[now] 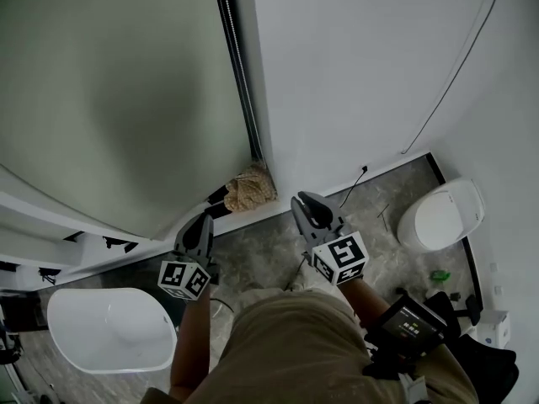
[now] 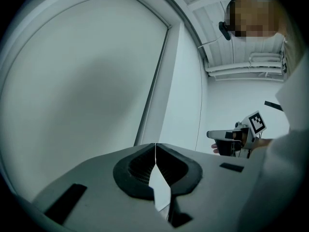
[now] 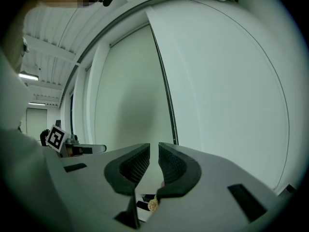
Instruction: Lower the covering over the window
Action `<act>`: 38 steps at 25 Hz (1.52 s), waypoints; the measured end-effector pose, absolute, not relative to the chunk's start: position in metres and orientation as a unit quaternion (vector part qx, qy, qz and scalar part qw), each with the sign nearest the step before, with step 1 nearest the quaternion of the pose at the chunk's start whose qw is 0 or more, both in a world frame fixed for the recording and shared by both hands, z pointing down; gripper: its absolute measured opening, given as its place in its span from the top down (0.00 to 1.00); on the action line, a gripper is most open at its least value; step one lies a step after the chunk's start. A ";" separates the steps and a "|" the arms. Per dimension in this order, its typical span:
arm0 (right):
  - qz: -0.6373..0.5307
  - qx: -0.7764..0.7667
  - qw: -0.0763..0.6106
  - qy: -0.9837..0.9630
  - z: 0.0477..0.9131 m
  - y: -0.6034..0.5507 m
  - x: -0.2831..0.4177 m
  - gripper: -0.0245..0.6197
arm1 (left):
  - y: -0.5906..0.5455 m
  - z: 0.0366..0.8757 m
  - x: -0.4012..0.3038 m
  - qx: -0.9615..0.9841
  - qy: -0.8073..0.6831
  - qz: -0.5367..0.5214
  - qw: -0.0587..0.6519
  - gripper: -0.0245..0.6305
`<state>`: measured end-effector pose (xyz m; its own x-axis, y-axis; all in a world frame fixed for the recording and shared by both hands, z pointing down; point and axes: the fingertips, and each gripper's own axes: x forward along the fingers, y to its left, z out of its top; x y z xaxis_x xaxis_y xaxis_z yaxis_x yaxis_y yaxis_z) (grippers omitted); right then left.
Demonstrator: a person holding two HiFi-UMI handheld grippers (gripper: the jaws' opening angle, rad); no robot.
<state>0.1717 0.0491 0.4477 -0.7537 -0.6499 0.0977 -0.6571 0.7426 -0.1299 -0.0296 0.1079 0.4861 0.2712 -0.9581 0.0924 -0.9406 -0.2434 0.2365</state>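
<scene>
A grey-green window covering (image 1: 109,99) hangs flat over the whole pane in front of me, also seen in the left gripper view (image 2: 82,81) and the right gripper view (image 3: 130,95). A black side rail (image 1: 238,66) runs down its right edge. My left gripper (image 1: 202,221) points level at the covering, its jaws shut tip to tip with nothing between them (image 2: 155,146). My right gripper (image 1: 301,200) points at the white wall just right of the rail; its jaws (image 3: 154,146) stand a narrow gap apart and hold nothing. Neither gripper touches the covering.
A crumpled brown bundle (image 1: 250,188) lies at the foot of the rail. A white rounded fixture (image 1: 442,213) stands on the floor at right and a white basin (image 1: 109,326) at lower left. A thin cable (image 1: 455,66) runs down the white wall.
</scene>
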 end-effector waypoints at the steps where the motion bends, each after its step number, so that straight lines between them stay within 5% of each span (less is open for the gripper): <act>1: 0.077 0.346 0.023 -0.935 0.447 0.049 0.173 0.90 | 0.107 0.486 -0.026 0.786 -0.604 -0.036 0.123 0.93; 15: 0.093 0.323 0.028 -0.941 0.455 0.032 0.173 0.90 | 0.100 0.485 -0.017 0.779 -0.613 -0.022 0.127 0.93; 38: 0.082 0.420 0.041 -0.903 0.464 -0.065 0.014 0.90 | -0.046 0.510 -0.156 0.853 -0.499 -0.031 0.147 0.93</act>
<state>0.0138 -0.0649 0.4644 -0.6441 -0.7515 0.1425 -0.7649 0.6339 -0.1142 -0.1556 -0.0461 0.5097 0.4995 -0.8612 0.0941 -0.8429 -0.4581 0.2820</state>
